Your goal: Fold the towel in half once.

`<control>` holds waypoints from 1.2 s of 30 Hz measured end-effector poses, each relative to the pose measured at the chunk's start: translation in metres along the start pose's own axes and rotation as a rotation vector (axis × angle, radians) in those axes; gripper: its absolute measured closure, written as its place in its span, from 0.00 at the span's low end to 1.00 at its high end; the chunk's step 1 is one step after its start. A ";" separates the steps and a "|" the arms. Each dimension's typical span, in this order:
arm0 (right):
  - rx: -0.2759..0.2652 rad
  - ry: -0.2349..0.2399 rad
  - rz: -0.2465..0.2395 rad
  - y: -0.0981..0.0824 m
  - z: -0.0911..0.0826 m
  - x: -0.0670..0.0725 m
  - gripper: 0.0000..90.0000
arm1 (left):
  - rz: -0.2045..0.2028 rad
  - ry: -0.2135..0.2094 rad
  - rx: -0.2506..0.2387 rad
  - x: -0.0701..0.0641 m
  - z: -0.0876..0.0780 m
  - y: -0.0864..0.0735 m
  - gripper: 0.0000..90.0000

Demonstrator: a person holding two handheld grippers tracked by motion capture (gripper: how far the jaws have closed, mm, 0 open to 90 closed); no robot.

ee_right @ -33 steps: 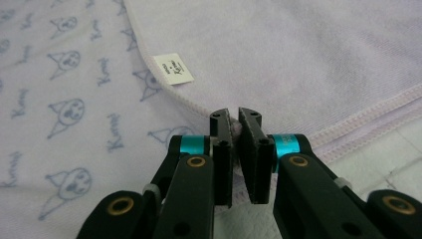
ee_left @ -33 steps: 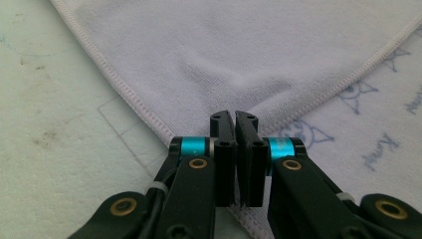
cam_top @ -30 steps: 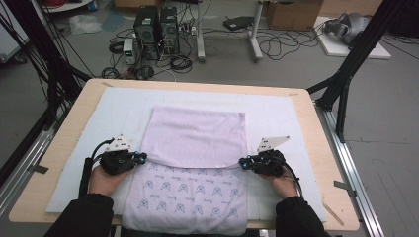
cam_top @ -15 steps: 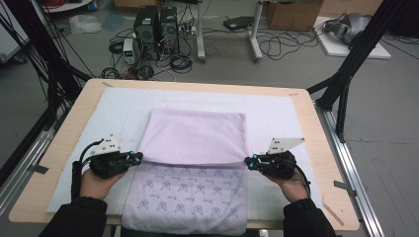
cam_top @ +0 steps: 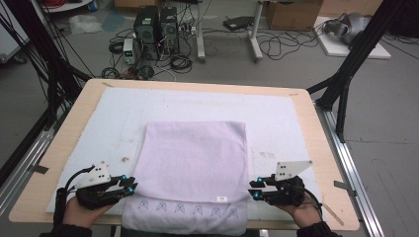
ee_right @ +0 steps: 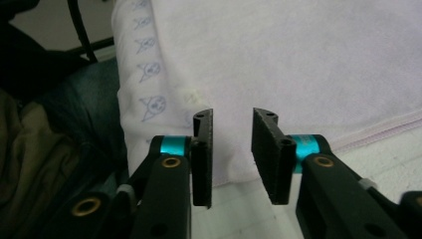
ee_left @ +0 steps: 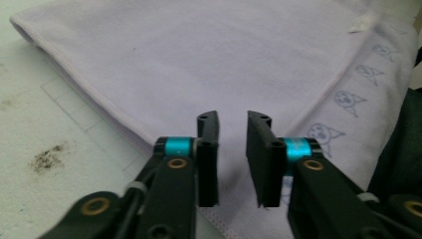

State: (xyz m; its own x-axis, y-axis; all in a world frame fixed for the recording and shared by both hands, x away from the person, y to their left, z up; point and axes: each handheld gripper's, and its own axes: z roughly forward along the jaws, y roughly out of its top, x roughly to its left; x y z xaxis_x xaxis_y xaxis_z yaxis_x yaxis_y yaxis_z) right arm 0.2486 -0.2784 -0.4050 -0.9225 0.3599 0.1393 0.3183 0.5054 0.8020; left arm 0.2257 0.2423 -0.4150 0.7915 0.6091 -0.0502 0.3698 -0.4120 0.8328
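Observation:
A lilac towel [cam_top: 195, 168] lies folded on the white mat [cam_top: 99, 123]. Its plain top layer reaches almost to the near edge, where a strip of printed cat faces [cam_top: 178, 208] shows. My left gripper [cam_top: 131, 187] sits at the towel's near left corner and my right gripper [cam_top: 254, 190] at its near right corner. Both have just been opening their jaws. In the left gripper view the left gripper [ee_left: 232, 144] is open over the towel [ee_left: 199, 59], with nothing pinched. In the right gripper view the right gripper [ee_right: 232, 144] likewise stands open above the towel's hem [ee_right: 298, 59].
The mat covers a wooden table [cam_top: 59, 148] and carries a dark smudge [ee_left: 50, 157] left of the towel. The towel's near end droops over the table edge toward the person's lap [ee_right: 59, 124]. Computers and cables [cam_top: 158, 29] lie on the floor beyond. Black frame legs [cam_top: 346, 79] flank the table.
Both grippers drew the towel's top layer toward the near edge, covering most of the printed part. They have let go and now stand open.

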 end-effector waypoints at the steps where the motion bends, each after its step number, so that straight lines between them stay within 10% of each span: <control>1: 0.004 -0.007 0.005 0.001 0.002 -0.001 0.75 | 0.001 0.001 -0.002 0.002 0.002 0.000 0.77; 13: 0.157 0.027 -0.036 0.002 0.060 -0.020 0.75 | 0.028 -0.052 0.100 0.012 0.042 -0.008 0.75; 18: 0.146 0.026 -0.043 0.000 0.061 -0.020 0.93 | 0.033 -0.050 0.098 0.011 0.042 -0.008 0.96; 28: 0.075 0.030 -0.068 0.016 0.041 -0.015 0.97 | 0.039 -0.047 0.053 0.004 0.019 0.006 0.98; 36: 0.045 0.059 -0.132 0.029 0.018 0.016 0.97 | 0.070 -0.057 0.010 -0.019 -0.014 0.008 0.98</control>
State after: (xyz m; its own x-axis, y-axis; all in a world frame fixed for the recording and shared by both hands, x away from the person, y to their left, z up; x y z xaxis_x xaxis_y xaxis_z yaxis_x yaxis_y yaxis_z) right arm 0.2473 -0.2438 -0.3897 -0.9677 0.2423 0.0696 0.2020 0.5802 0.7891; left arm 0.2069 0.2371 -0.3995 0.8418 0.5394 -0.0235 0.3173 -0.4591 0.8298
